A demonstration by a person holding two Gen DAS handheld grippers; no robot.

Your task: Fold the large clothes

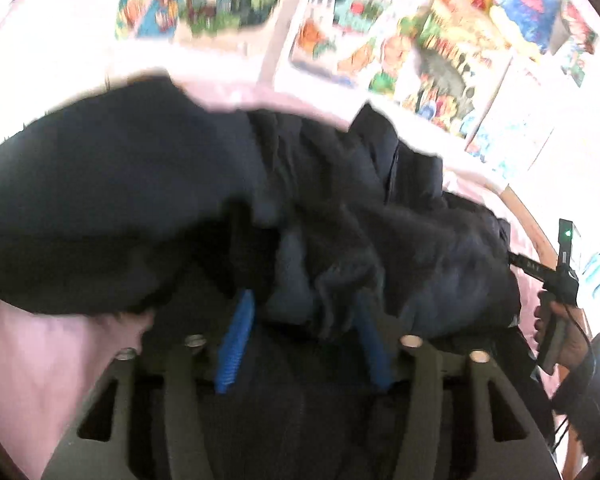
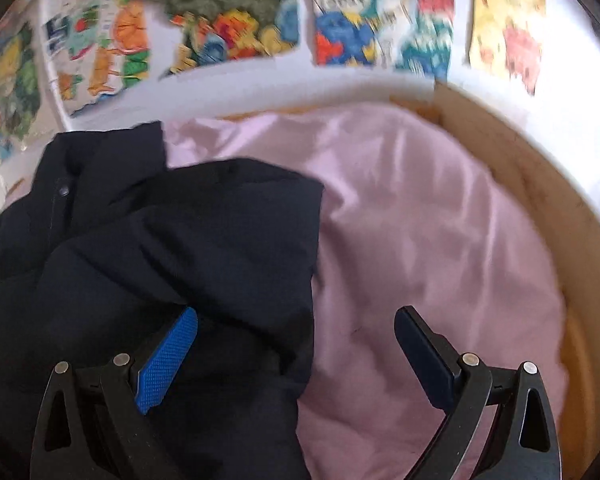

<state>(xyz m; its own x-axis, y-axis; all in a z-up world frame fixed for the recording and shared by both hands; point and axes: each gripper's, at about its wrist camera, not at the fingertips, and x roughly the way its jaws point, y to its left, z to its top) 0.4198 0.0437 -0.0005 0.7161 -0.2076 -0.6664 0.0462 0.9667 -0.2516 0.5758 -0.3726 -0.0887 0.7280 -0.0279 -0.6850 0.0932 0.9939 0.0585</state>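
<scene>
A large dark navy padded jacket (image 1: 180,200) lies bunched on a pink bed sheet (image 1: 40,360). In the left wrist view my left gripper (image 1: 300,304) has its blue pads (image 1: 236,344) closed around a thick bunch of the jacket, with fabric draped over the fingertips. In the right wrist view the jacket (image 2: 160,248) fills the left half. My right gripper (image 2: 296,320) is wide open and empty above the jacket's right edge, its left pad (image 2: 168,360) over the jacket and its right finger over the pink sheet (image 2: 420,220).
A wooden bed frame (image 2: 540,208) curves along the right side of the sheet. A white wall with colourful posters (image 2: 220,20) stands behind the bed. The right hand-held gripper and the hand holding it (image 1: 560,280) show at the right edge of the left wrist view.
</scene>
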